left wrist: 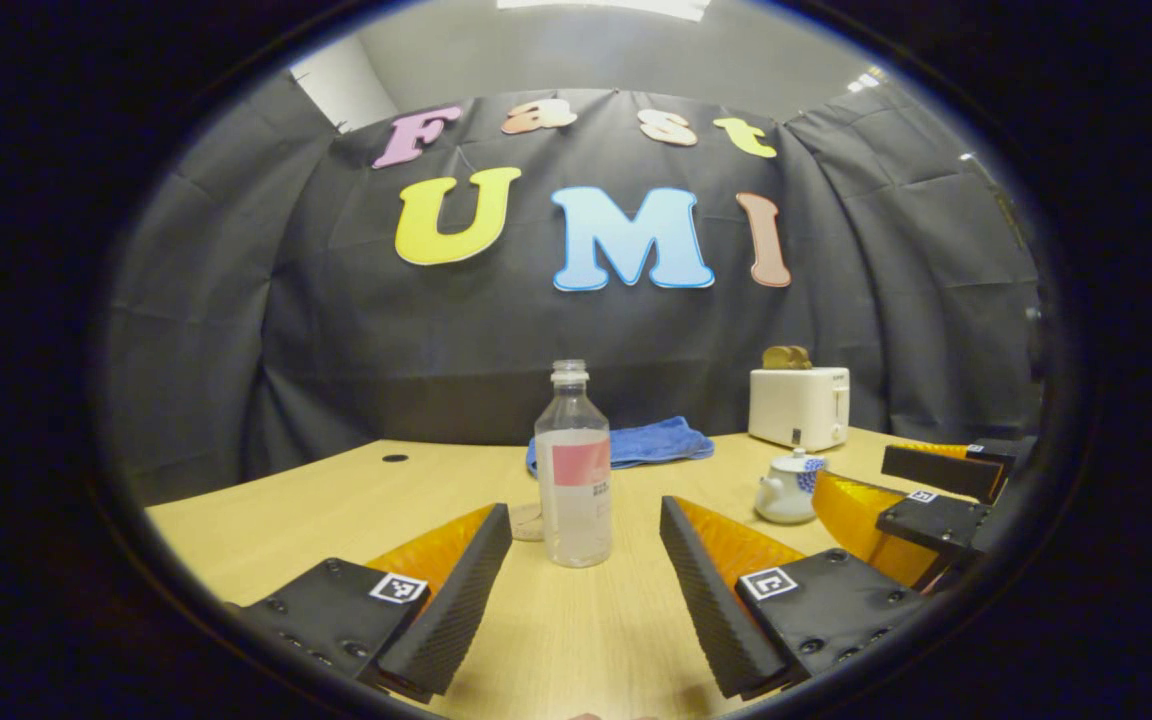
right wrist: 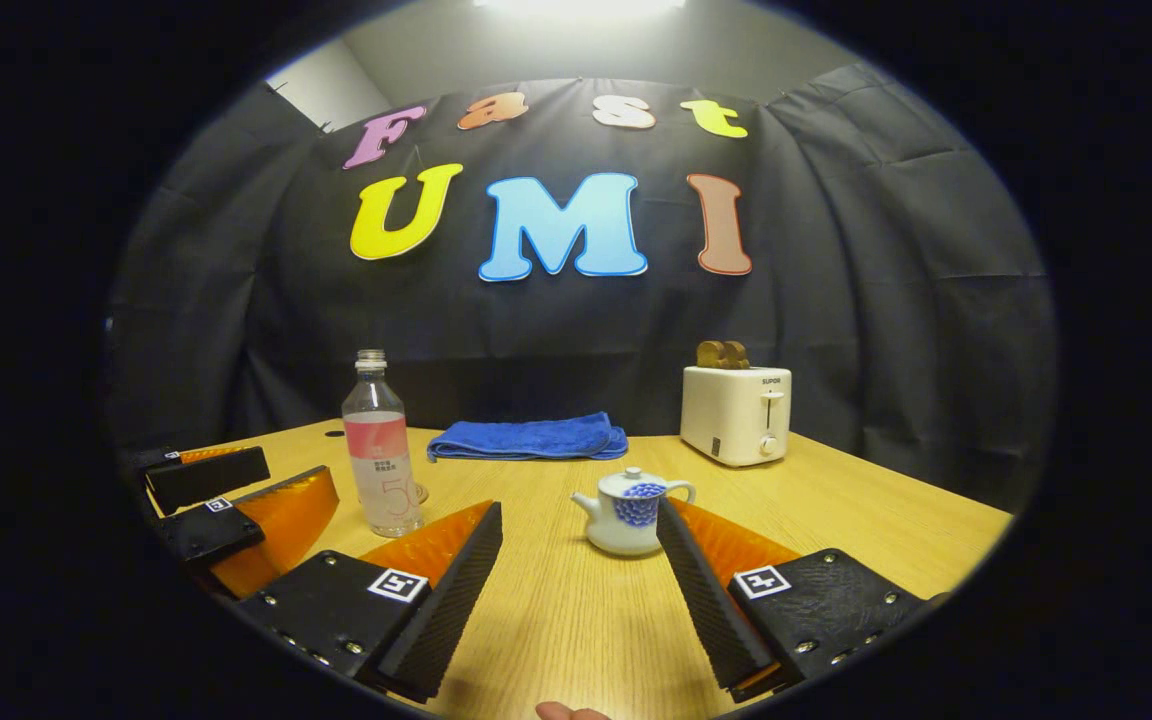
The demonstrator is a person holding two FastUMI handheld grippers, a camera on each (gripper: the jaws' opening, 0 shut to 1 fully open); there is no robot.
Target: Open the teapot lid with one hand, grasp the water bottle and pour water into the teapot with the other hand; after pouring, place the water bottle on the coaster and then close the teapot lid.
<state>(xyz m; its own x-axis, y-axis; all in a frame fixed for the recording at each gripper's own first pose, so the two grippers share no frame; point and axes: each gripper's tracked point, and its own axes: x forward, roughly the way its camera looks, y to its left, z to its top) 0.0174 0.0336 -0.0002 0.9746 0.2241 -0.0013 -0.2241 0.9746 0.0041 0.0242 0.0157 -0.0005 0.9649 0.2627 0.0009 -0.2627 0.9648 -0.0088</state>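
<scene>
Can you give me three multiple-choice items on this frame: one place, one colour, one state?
1. Where does the white boxy toaster stand relative to the small white porcelain teapot with blue pattern?
A. Behind it, nearer the wall
B. In front of it
C. On top of it

2. What colour is the folded cloth?
A. Red
B. Blue
C. Green

3. How is the teapot's lid?
A. Lying on the table
B. Held in a tool
C. On the pot

Key: 1 A, the toaster sits farther back by the wall. 2 B, the cloth is plainly blue. 3 C, the lid sits on the pot; both tools are open and apart from it.
</scene>
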